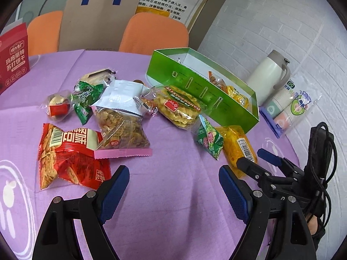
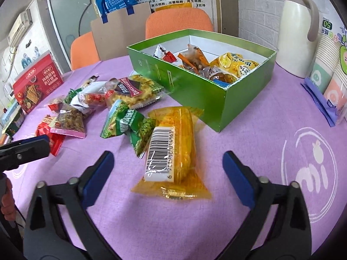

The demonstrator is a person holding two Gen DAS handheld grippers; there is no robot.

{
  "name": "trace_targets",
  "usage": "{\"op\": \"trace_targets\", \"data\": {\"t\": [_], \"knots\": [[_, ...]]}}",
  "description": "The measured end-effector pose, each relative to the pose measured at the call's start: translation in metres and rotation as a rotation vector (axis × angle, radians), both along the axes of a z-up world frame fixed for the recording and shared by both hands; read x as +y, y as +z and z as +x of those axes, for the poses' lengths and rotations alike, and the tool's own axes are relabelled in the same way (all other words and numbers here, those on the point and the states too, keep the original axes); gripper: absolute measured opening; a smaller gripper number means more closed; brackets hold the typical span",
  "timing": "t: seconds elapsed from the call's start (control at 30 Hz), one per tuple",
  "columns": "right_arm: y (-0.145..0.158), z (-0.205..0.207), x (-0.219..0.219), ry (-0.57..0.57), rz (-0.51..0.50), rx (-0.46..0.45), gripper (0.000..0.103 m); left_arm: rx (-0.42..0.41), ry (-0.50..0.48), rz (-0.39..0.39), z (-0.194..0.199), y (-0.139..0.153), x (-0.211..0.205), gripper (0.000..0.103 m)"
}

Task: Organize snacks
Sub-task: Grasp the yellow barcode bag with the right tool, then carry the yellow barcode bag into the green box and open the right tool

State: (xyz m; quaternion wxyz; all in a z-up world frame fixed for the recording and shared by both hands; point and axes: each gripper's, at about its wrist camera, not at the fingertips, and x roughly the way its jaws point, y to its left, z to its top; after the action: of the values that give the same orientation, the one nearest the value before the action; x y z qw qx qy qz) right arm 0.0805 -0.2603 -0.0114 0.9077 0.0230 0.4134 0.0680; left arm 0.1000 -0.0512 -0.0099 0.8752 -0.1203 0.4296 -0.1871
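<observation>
A green box (image 1: 216, 110) (image 2: 195, 91) stands on the purple tablecloth with several snack packs inside. Loose snacks lie beside it: a yellow pack with a barcode (image 2: 171, 151) (image 1: 238, 147), a green pea pack (image 2: 123, 121) (image 1: 209, 139), a yellow noodle pack (image 1: 177, 106) (image 2: 134, 93), a nut pack (image 1: 121, 125) and a red pack (image 1: 69, 160). My right gripper (image 2: 168, 173) is open, its fingers either side of the yellow barcode pack's near half, just above it; it also shows in the left wrist view (image 1: 258, 156). My left gripper (image 1: 173, 186) is open and empty over bare cloth.
A white thermos (image 1: 269, 75) (image 2: 297, 32) and a pack of paper cups (image 1: 288, 106) (image 2: 329, 73) stand right of the box. A red cracker box (image 1: 13, 58) (image 2: 34, 84) is at the far left. Orange chairs (image 1: 154, 34) and a paper bag (image 1: 95, 21) are behind the table.
</observation>
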Motion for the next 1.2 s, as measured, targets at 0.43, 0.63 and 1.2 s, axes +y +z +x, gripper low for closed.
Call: {"op": "trace_targets", "data": {"t": [0.43, 0.63, 1.2], "knots": [[-0.008, -0.055, 0.022, 0.163, 0.122, 0.031, 0.049, 0.030, -0.185, -0.129, -0.015, -0.002, -0.024, 0.085], [-0.008, -0.071, 0.021, 0.154, 0.130, 0.021, 0.052, 0.069, -0.244, -0.164, -0.012, -0.008, -0.049, 0.085], [-0.007, -0.079, 0.021, 0.147, 0.115, 0.020, 0.055, 0.193, -0.358, -0.243, -0.004, -0.024, -0.077, 0.070]]}}
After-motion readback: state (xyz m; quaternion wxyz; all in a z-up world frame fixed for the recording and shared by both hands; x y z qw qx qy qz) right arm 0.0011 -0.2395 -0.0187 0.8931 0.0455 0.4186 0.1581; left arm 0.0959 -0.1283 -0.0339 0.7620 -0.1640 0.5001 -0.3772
